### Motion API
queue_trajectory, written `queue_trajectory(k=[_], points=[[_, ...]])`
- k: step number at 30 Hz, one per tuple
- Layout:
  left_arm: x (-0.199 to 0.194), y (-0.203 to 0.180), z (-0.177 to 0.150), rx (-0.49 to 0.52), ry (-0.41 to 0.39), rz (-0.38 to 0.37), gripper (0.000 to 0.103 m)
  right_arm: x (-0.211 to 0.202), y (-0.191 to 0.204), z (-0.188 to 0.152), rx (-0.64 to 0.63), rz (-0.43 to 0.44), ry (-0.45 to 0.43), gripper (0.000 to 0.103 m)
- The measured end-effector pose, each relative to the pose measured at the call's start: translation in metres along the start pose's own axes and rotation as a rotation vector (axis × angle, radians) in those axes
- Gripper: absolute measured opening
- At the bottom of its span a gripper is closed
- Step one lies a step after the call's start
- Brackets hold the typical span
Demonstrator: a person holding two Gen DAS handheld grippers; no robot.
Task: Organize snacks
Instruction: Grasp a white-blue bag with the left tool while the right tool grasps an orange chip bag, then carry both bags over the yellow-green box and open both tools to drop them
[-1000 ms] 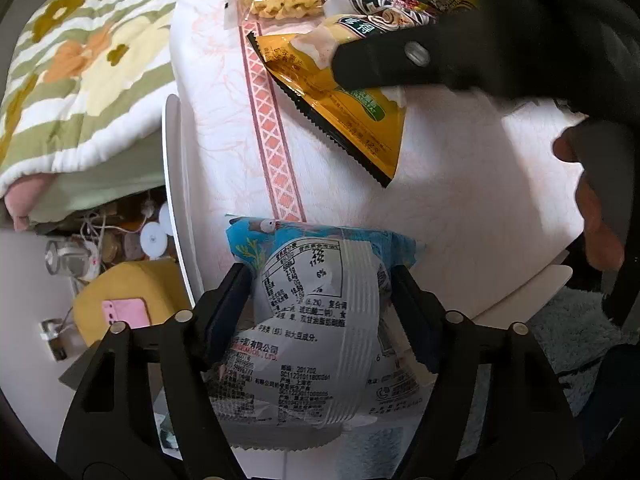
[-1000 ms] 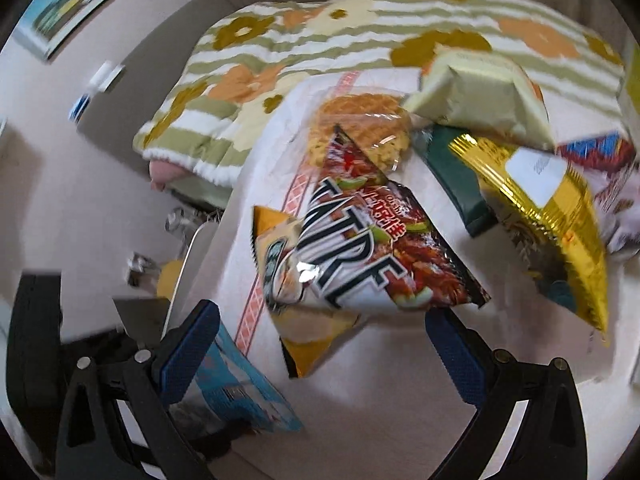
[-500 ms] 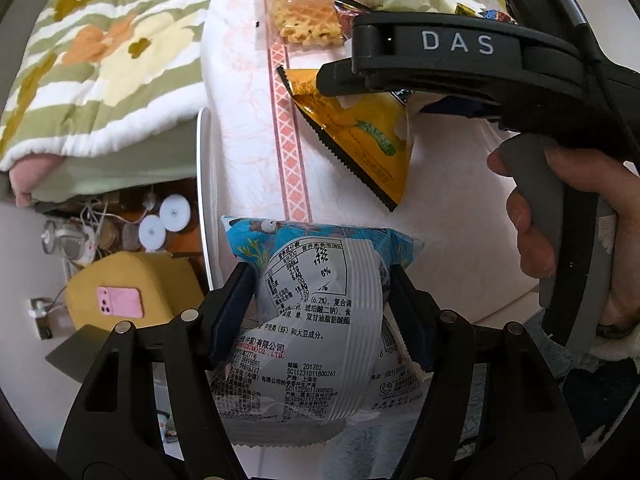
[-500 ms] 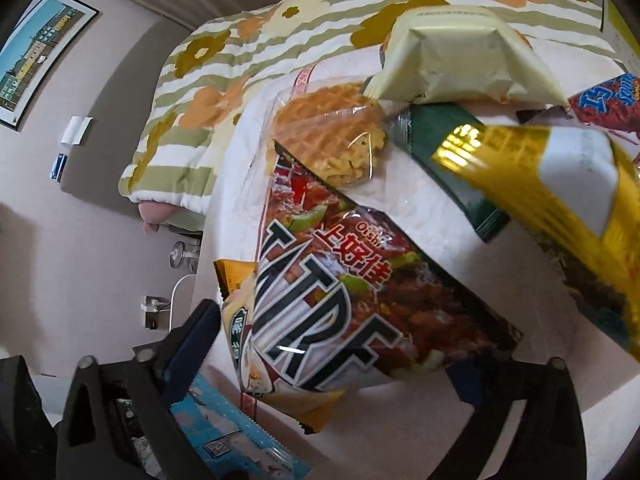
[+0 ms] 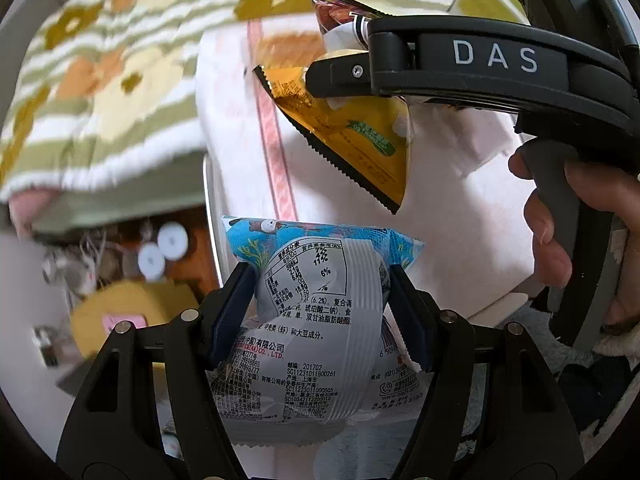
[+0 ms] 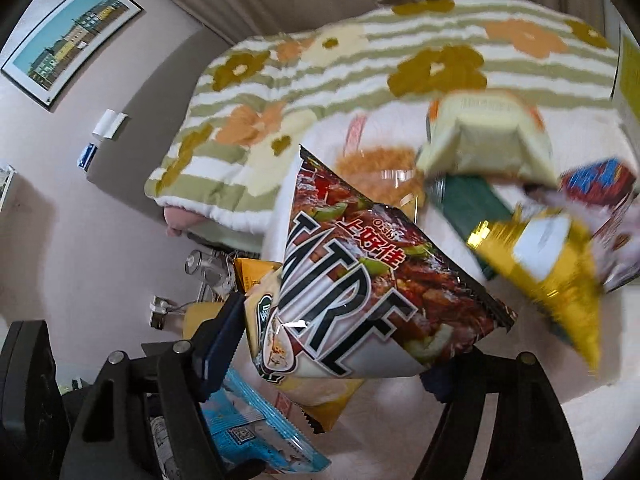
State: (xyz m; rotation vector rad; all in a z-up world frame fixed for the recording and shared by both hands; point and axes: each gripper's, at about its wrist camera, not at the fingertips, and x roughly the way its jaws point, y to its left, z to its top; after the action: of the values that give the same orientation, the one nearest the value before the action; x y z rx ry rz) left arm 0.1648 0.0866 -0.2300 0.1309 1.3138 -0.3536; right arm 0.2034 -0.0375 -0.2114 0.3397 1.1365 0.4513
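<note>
Change: right gripper rose since the earlier frames, jaws just closing in on two bags that lay flat on the cloth a second before and now hang clear of it; left gripper also higher, same pack in its grip throughout.
Left claw: narrowed onto a blue-and-white crinkled plastic snack pack, printed back panel facing the camera, dark blue pads pressed into both sides.
Right claw: clamped on a dark red foil chip bag with large white letters and a yellow-orange foil bag with a serrated edge under it; left pad seen against the bags, right pad hidden behind them.
From the left view: yellow-orange bag dangling below the black gripper body, red bag's corner above it; person's hand wrapped round the grey handle at right.
Surface: white tablecloth with a pink lattice stripe over a white table, below both lifted loads.
Left behind on the cloth, far side: clear packet of golden waffles, pale cream puffed bag, dark green packet, shiny gold bag blurred at right, red-and-blue packet beyond it.
Background: green-and-white striped quilt with orange flowers far and left; framed picture on the wall.
</note>
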Motion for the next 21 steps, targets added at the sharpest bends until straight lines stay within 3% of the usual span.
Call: queue_trajectory(k=[11,21], points=[[-0.046,-0.025,0.045,0.139,-0.136,-0.057,0.065,-0.102,-0.014,0.026,0.050,-0.074,-0.213,0.072],[-0.080,-0.111,0.108,0.221,-0.272,-0.091,0.065,-0.221,-0.093,0.020,0.114,-0.178,-0.372,0.072]])
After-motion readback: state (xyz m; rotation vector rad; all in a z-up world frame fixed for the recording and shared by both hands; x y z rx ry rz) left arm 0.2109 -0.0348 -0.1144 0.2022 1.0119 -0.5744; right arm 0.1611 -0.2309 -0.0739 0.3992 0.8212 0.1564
